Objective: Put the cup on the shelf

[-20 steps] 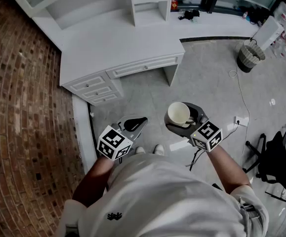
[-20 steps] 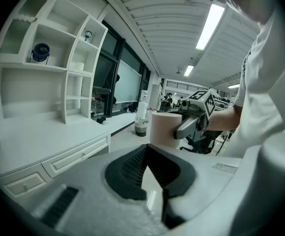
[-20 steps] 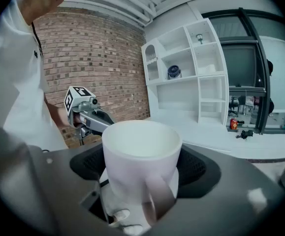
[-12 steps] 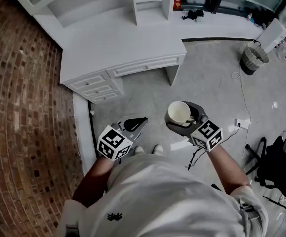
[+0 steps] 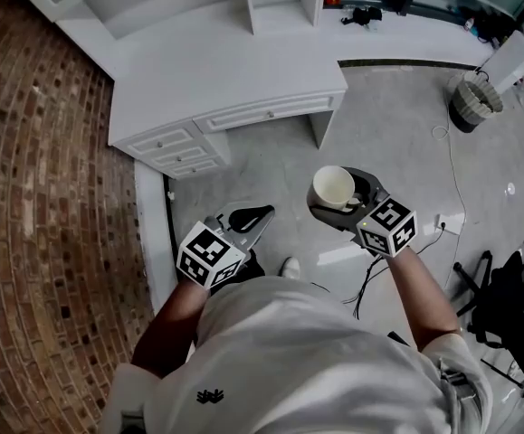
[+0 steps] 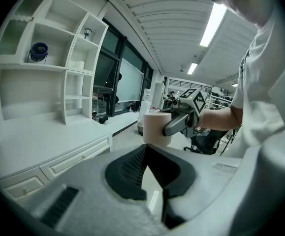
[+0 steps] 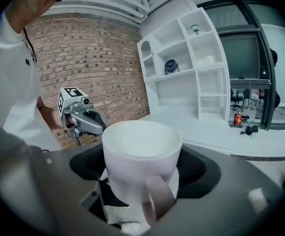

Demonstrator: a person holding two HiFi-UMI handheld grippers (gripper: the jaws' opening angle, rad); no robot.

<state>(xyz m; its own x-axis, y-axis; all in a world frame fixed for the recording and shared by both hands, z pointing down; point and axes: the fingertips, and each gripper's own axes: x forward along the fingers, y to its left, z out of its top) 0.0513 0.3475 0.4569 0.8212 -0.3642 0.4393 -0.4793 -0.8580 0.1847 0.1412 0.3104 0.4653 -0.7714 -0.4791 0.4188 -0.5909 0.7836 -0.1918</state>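
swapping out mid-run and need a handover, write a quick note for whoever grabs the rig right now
Right gripper: shut on the white cup. The cup is upright, with its handle toward the gripper body.
Left gripper: shut, nothing in it, held low to the left of the cup.
Shelf: on the white desk, ahead across open floor. It looks out of reach from here.
Done: the cup is picked up and in the air.
Left: walk to the desk, set the cup on a shelf level, open the right jaws, pull back.
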